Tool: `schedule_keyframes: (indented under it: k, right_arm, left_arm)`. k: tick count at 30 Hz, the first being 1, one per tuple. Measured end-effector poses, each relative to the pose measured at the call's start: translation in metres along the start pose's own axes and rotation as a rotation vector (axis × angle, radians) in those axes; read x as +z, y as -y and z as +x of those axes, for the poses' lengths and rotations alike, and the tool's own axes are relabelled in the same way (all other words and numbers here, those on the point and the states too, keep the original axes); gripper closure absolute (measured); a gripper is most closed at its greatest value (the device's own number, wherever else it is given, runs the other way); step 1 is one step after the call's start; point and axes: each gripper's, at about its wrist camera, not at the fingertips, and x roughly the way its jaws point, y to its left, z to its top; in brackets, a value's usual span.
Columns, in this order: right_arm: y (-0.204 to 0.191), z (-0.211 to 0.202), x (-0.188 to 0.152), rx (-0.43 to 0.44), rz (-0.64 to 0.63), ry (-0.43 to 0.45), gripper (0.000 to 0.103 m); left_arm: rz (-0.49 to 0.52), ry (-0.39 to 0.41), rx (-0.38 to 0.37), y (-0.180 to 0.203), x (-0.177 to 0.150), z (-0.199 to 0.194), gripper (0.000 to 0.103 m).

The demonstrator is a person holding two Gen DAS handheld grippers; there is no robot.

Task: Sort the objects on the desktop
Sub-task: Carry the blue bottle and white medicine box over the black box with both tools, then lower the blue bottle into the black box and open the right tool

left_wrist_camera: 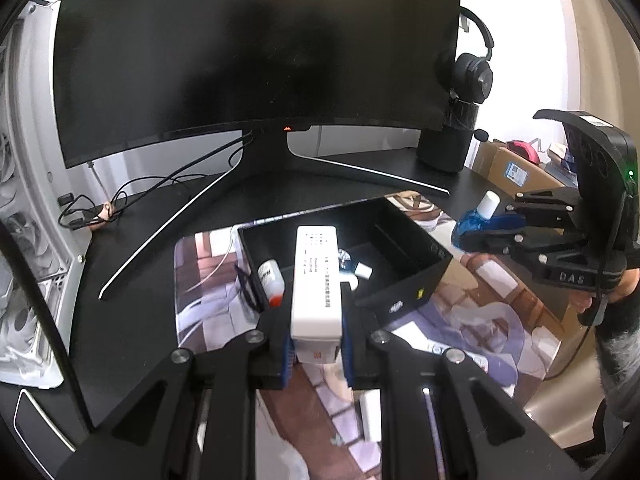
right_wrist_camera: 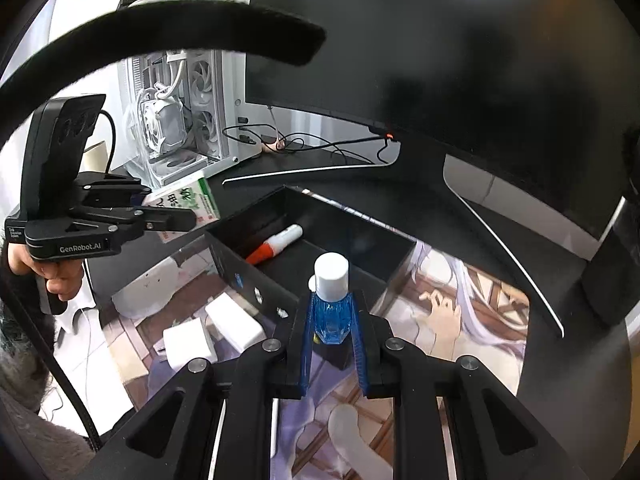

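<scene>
Left gripper (left_wrist_camera: 316,344) pinches a white box (left_wrist_camera: 316,280) between its blue pads (left_wrist_camera: 289,360), holding it lengthwise above the near rim of the black tray (left_wrist_camera: 404,280), which sits on the printed desk mat (left_wrist_camera: 460,320) in front of the monitor (left_wrist_camera: 256,48). Inside the tray lie a white tube with an orange cap (left_wrist_camera: 272,280) against the left wall and what looks like a small clear bottle with a white cap (left_wrist_camera: 354,266), partly hidden behind the box. Right gripper (right_wrist_camera: 334,332) is clamped on a blue bottle (right_wrist_camera: 331,316) with a white cap, held upright over the tray's right edge. Two white blocks (right_wrist_camera: 212,330) rest on the mat just outside the tray's near wall
</scene>
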Motion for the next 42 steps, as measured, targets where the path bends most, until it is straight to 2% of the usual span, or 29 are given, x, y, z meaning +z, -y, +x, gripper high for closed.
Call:
schedule_keyframes:
  k: [6, 10, 20, 28, 42]
  right_arm:
    - [0.006, 0.011, 0.014, 0.012, 0.004, -0.016, 0.086]
    - [0.007, 0.023, 0.024, 0.025, -0.002, -0.039, 0.086]
    - [0.015, 0.070, 0.046, 0.016, -0.001, -0.138, 0.086]
    - [0.010, 0.120, 0.047, -0.013, -0.041, -0.266, 0.086]
    - [0.009, 0.150, 0.045, -0.077, -0.143, -0.389, 0.086]
  left_arm:
    - [-0.037, -0.011, -0.022, -0.004, 0.014, 0.022, 0.087]
    - [-0.061, -0.012, -0.006, -0.005, 0.025, 0.037, 0.087]
    - [-0.040, -0.059, 0.001, -0.005, 0.035, 0.067, 0.087]
    - [-0.031, -0.123, -0.009, -0.005, 0.031, 0.096, 0.087]
    - [0.007, -0.172, 0.023, -0.004, 0.031, 0.116, 0.087]
